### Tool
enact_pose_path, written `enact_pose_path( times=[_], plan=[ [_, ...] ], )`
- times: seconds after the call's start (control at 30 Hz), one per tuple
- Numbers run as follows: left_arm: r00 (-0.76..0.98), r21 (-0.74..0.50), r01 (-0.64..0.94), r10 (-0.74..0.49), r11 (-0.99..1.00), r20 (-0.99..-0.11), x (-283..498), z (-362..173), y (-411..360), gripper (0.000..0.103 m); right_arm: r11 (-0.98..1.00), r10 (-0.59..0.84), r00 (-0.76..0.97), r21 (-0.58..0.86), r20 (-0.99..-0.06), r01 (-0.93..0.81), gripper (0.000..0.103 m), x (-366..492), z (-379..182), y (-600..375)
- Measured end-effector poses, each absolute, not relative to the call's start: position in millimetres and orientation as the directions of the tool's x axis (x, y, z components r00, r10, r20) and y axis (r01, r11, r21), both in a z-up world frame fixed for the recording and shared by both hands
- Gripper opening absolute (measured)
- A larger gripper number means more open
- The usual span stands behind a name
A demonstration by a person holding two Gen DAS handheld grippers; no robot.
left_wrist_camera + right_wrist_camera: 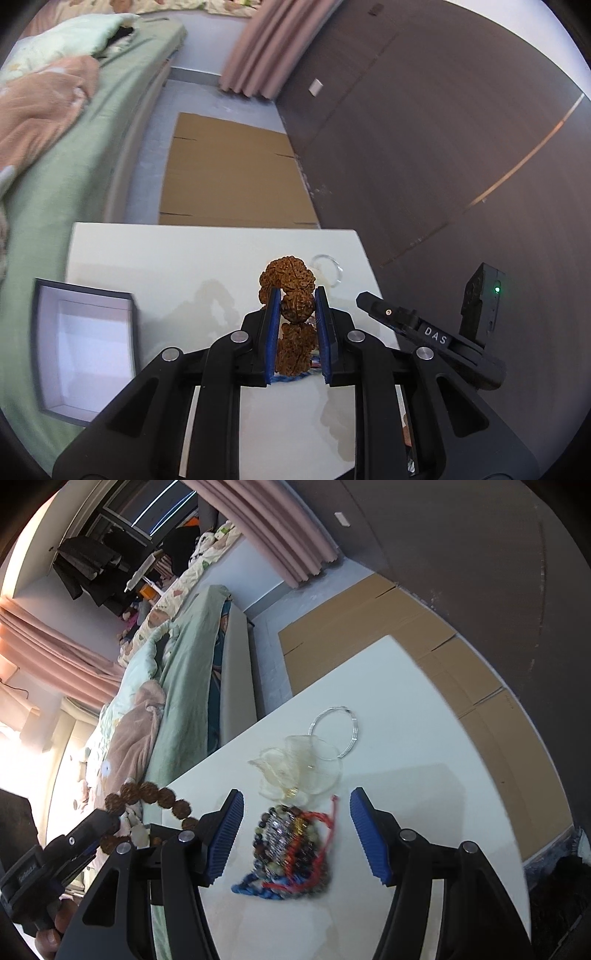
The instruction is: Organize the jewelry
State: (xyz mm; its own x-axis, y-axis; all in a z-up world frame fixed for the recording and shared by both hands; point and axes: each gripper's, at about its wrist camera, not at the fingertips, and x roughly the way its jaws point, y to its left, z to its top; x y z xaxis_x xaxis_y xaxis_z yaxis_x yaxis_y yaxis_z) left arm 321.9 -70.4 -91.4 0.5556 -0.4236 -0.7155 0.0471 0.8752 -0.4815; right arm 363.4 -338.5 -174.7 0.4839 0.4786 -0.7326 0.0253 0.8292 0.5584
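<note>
Your left gripper [295, 306] is clamped on the brown seed-bead bracelet [290, 295]: the blue pads [273, 332] pinch one bead between them, with more of the loop standing above the fingertips and more hanging below. The right wrist view confirms that the bracelet is lifted clear, off the left edge of the white table [166, 266] and in front of the bed [184, 672].

The open dark-rimmed box [85, 350] sits to the left of the held bracelet, apparently resting on the bed cover just beside the table edge. Its white interior appears empty.

Your right gripper [297, 834] has its fingers spread wide, holding nothing. It hovers over the tangle of mixed bead bracelets [291, 849] with red and blue cords, which lies on the table between the two blue pads. Beyond that pile lie a translucent organza pouch [295, 771] and a thin silver bangle [332, 727], touching or overlapping; the contact is blurred.

Judgement: the step in hand is the transfer of the seed bracelet to the box. The next move calls for you to carry it left over the box opening, lower it until the hanging beads rest inside, then release. The right gripper appears placed to close on the next bracelet; that pile is tangled, so expect several strands to lift together.
</note>
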Motion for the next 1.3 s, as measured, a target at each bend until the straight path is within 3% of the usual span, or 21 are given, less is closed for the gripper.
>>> enact_pose_path(
  times=[0.27, 0.37, 0.4, 0.43, 0.57, 0.8, 1.3],
  plan=[
    [0.595, -0.467, -0.026, -0.361, 0.884, -0.718, 323, -89, -36, 0.019, 0.856, 0.451, 0.423, 0.515, -0.786, 0.045, 0.056, 404, -193, -305],
    [0.609, -0.458, -0.047, -0.338, 0.888, -0.718, 320, -85, -24, 0.019, 0.871, 0.423, 0.382, 0.485, -0.822, 0.079, 0.032, 416, -208, -299],
    [0.613, -0.453, -0.052, -0.330, 0.890, -0.718, 317, -82, -21, 0.019, 0.873, 0.421, 0.370, 0.481, -0.828, 0.082, 0.012, 417, -213, -297],
    [0.619, -0.449, -0.058, -0.321, 0.892, -0.717, 315, -80, -17, 0.019, 0.874, 0.420, 0.365, 0.478, -0.831, 0.083, 0.001, 417, -215, -296],
    [0.640, -0.454, -0.079, -0.304, 0.887, -0.706, 304, -73, -1, 0.019, 0.847, 0.471, 0.406, 0.530, -0.783, 0.040, 0.001, 410, -203, -293],
    [0.684, -0.430, -0.111, -0.245, 0.896, -0.687, 281, -52, 20, 0.019, 0.737, 0.639, 0.467, 0.661, -0.611, -0.144, 0.001, 384, -153, -275],
    [0.732, -0.408, -0.208, -0.135, 0.889, -0.668, 231, -27, 76, 0.019, 0.567, 0.823, 0.302, 0.726, -0.481, -0.388, 0.001, 343, -111, -177]
  ],
)
